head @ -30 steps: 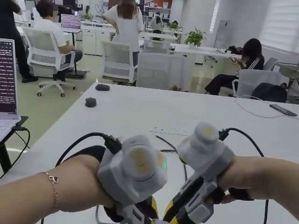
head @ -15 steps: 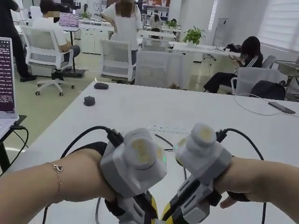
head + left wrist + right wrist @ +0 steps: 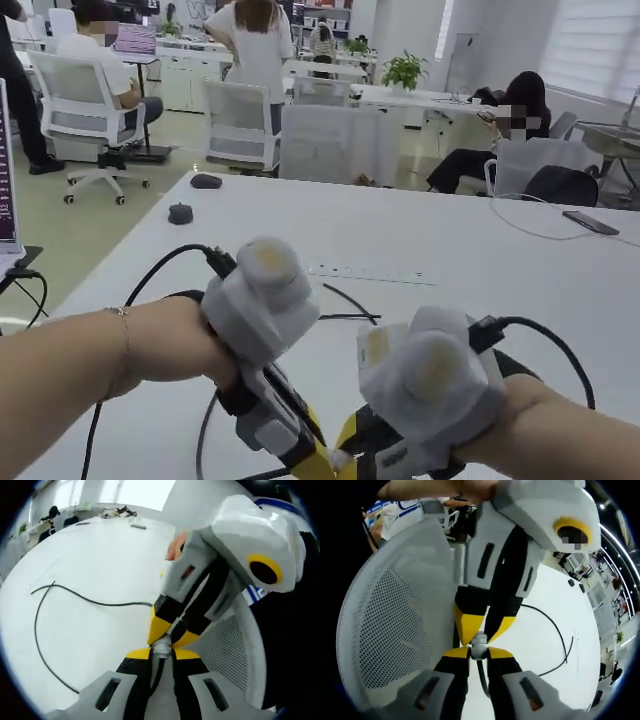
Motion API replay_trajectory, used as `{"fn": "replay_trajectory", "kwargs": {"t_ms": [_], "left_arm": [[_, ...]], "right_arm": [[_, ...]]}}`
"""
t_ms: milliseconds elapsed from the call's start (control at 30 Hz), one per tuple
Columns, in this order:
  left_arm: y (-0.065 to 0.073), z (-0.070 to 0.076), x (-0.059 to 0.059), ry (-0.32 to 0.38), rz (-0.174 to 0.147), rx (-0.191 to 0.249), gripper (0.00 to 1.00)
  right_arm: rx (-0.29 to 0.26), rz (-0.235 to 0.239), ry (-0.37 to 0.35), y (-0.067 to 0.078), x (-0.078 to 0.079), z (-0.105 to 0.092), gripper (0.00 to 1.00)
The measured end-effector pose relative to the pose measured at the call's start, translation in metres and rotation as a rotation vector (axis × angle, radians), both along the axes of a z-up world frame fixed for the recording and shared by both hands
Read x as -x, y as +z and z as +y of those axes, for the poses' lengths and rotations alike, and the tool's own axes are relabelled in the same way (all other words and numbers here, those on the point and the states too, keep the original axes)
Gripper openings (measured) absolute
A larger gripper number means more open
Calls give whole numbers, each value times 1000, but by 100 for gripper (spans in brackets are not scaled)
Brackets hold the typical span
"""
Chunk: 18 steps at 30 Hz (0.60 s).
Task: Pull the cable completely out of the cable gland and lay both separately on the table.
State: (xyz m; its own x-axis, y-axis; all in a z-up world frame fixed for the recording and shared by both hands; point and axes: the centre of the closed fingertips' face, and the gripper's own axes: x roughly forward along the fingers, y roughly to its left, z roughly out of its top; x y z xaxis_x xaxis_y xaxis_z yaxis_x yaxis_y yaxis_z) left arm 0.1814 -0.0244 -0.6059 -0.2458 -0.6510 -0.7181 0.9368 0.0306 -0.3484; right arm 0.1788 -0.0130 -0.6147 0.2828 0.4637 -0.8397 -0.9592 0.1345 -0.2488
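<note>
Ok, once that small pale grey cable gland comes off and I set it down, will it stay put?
Likely very light: the small pale grey cable gland is little wider than the thin black cable through it. It looks round, so it could roll on the smooth white table; set it down gently.

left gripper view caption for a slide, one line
Left gripper and right gripper meet tip to tip, both pinching the small grey cable gland near the white table.

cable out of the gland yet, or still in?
Still in. The black cable runs straight into the grey gland, which the left gripper and right gripper both pinch.
</note>
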Motion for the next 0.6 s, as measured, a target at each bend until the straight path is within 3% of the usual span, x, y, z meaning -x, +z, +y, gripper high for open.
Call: {"fn": "replay_trajectory", "kwargs": {"t_ms": [133, 200, 267, 400, 433, 467, 500, 533, 567, 600], "left_arm": [[2, -2, 3, -1, -7, 3, 16], [6, -2, 2, 20, 26, 13, 16], [8, -3, 2, 45, 64, 32, 16], [7, -2, 2, 60, 77, 50, 16], [7, -3, 1, 66, 62, 56, 16], [5, -3, -3, 74, 8, 54, 16], [4, -1, -6, 78, -26, 45, 16], [5, -1, -10, 71, -97, 50, 16], [7, -1, -12, 74, -132, 57, 16], [13, -5, -12, 65, -184, 94, 17]], "right_arm": [[37, -52, 20, 2, 0, -1, 11], [92, -126, 52, 6, -2, -3, 11], [118, -164, 60, 7, -3, -3, 11], [83, -142, 29, 6, -3, -4, 12], [60, -122, 3, 5, -5, -4, 12], [12, -90, -41, 6, -7, -3, 15], [-20, -73, -62, 8, -9, -3, 20], [-53, -65, -80, 11, -13, -4, 27], [-59, -74, -95, 13, -17, -7, 35], [-57, -93, -114, 16, -24, -13, 37]]}}
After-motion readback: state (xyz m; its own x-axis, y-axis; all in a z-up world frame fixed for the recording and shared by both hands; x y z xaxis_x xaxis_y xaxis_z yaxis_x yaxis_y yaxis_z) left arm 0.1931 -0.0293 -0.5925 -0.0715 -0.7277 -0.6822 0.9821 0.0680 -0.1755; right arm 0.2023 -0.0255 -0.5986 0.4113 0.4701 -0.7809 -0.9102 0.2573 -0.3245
